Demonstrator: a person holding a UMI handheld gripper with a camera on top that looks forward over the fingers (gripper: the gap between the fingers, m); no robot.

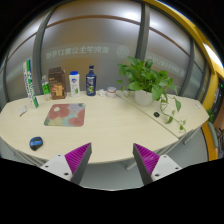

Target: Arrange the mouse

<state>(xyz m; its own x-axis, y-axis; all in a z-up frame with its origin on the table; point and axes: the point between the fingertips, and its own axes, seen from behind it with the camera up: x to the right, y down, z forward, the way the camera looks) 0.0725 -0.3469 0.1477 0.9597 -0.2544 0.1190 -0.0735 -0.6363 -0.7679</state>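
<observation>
**Approach phase: gripper held back from the desk, mouse not yet reached**

The gripper [112, 160] hangs above the near edge of a pale desk [110, 135], its two fingers spread apart and grasping nothing; the magenta pads [78, 156] face each other across a wide gap. The mouse [37, 143], a small dark-and-blue object, lies on the near left of the desk, well to the left of the fingers. A reddish mouse mat [65, 114] lies farther in, left of centre, apart from the mouse. Along the far left stand a green tube [31, 82], a brown box [56, 82], a white bottle [74, 84] and a dark bottle [91, 79]. A potted plant [145, 80] occupies the far right. The step in hand appears to be the approach. The next move likely calls for swinging left and down to straddle the mouse, then closing on it, with the mat as its probable destination.
</observation>
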